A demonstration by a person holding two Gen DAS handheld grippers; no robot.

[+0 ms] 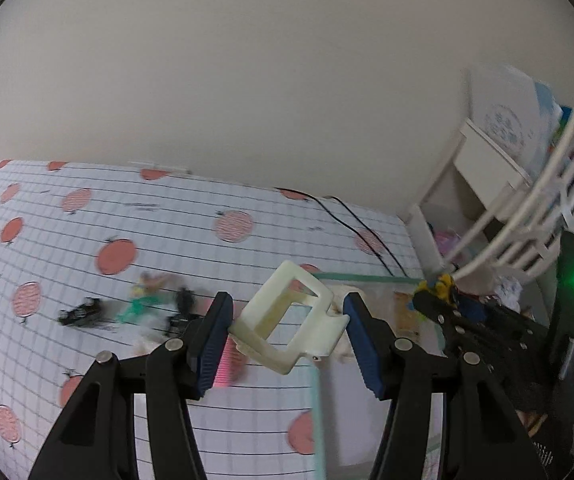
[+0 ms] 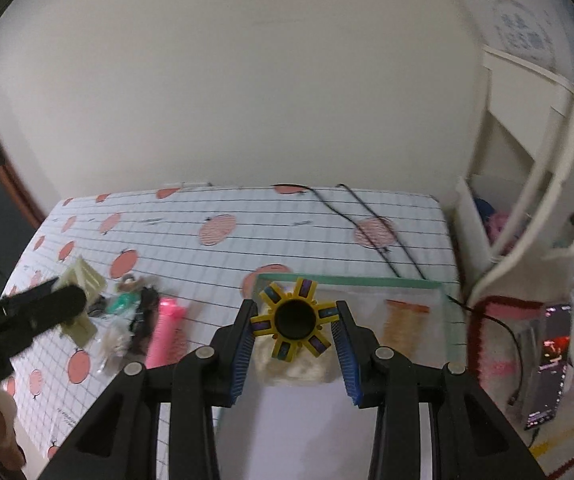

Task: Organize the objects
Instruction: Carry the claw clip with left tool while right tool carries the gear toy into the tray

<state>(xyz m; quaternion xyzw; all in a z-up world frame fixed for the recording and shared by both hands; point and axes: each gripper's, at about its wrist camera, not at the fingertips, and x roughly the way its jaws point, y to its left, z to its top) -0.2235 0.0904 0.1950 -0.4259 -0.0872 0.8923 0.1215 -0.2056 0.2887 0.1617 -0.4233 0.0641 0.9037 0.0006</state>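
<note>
Black plastic arms with round silver rivets fill the bottom of both wrist views, each ending in ribbed blue pads. Between the pads of the left claw (image 1: pixel 287 330) sits a cream-white plastic bracket (image 1: pixel 290 320), a hollow, angular frame with flat walls and square openings; the pads press its two ends, so the claw is pinching it above the counter (image 1: pixel 67 240). The right claw (image 2: pixel 297 334) pinches a yellow spinner-like toy (image 2: pixel 295 320), a ring with a dark round hole at its centre and six stubby spokes set with dark purple-blue inserts; its blue pads bear on the spokes at either side. Both things are held up in the air near a clear bin (image 2: pixel 419 284) with a mint-green rim, which stands on the counter at the right. The toy hangs over the bin's near left part, where something pale and fuzzy lies blurred inside, with a tan, ribbed piece to the right of it. The counter wears a white cloth printed with a thin dark grid and salmon-pink round fruits, some solid and some striped; small printed words on it are too blurred to read. Left of the bin lie a bright pink ribbed cylinder (image 2: pixel 165 332), small black pieces and a green and yellow figure, all smeared. A black cable (image 2: pixel 371 220) runs across the cloth behind the bin.
</note>
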